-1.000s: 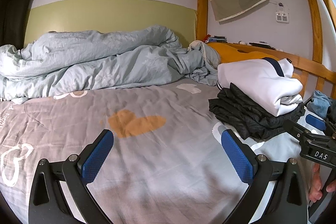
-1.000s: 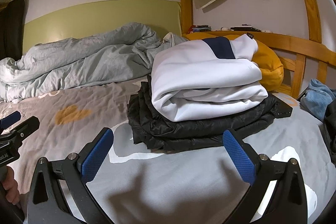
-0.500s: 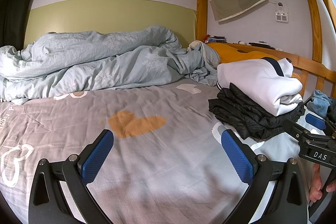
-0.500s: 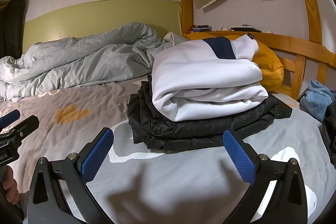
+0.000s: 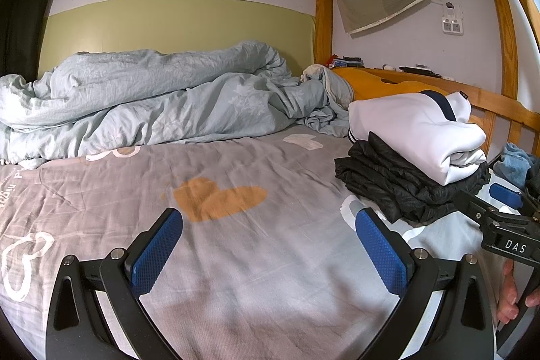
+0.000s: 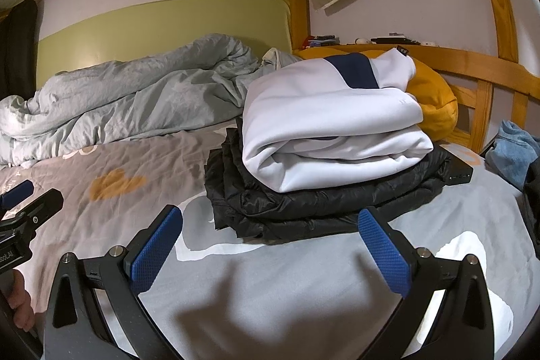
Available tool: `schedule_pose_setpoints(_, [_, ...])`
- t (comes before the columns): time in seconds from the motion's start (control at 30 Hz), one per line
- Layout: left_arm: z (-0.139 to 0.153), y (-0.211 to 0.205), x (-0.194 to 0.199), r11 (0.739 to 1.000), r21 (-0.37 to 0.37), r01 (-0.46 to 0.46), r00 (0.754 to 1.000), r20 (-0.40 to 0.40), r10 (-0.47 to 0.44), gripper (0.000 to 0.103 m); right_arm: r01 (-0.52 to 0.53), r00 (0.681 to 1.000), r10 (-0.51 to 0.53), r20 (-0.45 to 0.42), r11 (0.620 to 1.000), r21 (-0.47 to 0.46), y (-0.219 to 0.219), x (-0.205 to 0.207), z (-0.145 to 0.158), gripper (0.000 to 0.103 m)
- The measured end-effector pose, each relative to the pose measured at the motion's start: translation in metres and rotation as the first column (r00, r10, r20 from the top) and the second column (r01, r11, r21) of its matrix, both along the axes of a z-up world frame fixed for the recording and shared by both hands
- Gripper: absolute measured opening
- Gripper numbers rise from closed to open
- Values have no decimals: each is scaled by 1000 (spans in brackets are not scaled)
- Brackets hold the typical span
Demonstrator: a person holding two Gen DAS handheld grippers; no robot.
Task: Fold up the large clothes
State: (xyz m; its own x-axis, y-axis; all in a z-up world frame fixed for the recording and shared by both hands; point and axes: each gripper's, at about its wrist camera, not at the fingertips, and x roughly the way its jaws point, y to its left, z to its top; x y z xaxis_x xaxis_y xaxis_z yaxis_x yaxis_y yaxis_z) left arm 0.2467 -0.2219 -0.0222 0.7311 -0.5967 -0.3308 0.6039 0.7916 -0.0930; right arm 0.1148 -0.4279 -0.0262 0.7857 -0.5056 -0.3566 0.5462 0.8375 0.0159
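Both tools are spread wide and hold nothing: the left gripper (image 5: 268, 245) hovers over the grey heart-printed bedsheet (image 5: 236, 231), the right gripper (image 6: 270, 247) just in front of the clothes. A folded white sweatshirt with a navy panel (image 6: 324, 123) lies on a folded black quilted jacket (image 6: 303, 204) on the sheet, beside a crumpled pale blue duvet (image 5: 152, 103).

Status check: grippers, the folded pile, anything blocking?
Left gripper and right gripper open, empty, above the bedsheet. White sweatshirt folded atop folded black jacket. Nothing in the way.
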Motion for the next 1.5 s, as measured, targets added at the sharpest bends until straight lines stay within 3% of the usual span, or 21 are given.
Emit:
schedule_pose_setpoints(0.3, [0,1,0,1000,0,2,1000,-3,-2,103,-3,1000,2,-26,999,-52,9,6,0,103])
schedule_pose_setpoints(1.5, [-5,3,0,1000,2,19,1000,-9,-19,103,-5,1000,5,-19,1000,-8,3,5,-1,103])
